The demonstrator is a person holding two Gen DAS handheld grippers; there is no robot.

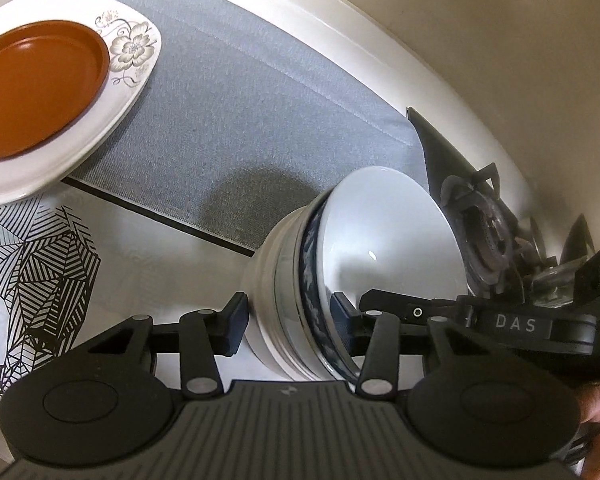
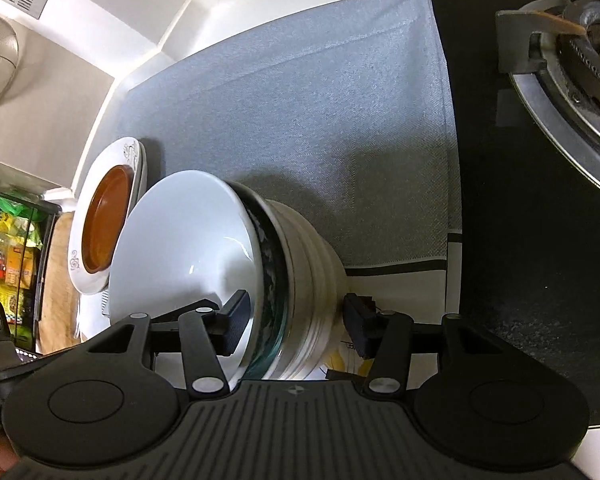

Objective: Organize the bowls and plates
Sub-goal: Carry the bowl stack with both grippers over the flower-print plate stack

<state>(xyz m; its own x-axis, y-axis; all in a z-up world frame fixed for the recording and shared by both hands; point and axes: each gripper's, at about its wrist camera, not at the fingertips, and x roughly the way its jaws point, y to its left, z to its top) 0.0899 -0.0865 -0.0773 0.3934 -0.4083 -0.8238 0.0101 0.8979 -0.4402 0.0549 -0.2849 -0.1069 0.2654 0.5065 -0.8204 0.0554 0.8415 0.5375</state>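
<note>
Both hand-held grippers, left (image 1: 288,322) and right (image 2: 298,318), straddle the tilted bowl stack (image 1: 320,276); grip unclear.

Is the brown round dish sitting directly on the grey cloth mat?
No, the brown round dish rests inside the white floral-patterned plate, which lies between it and the grey cloth mat.

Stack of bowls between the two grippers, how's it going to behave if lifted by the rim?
Likely heavy: the stack of bowls nests several glazed bowls. Probably slippery, since the white top bowl shines with highlights. Held by rims only, the nested bowls might shift or chip.
</note>
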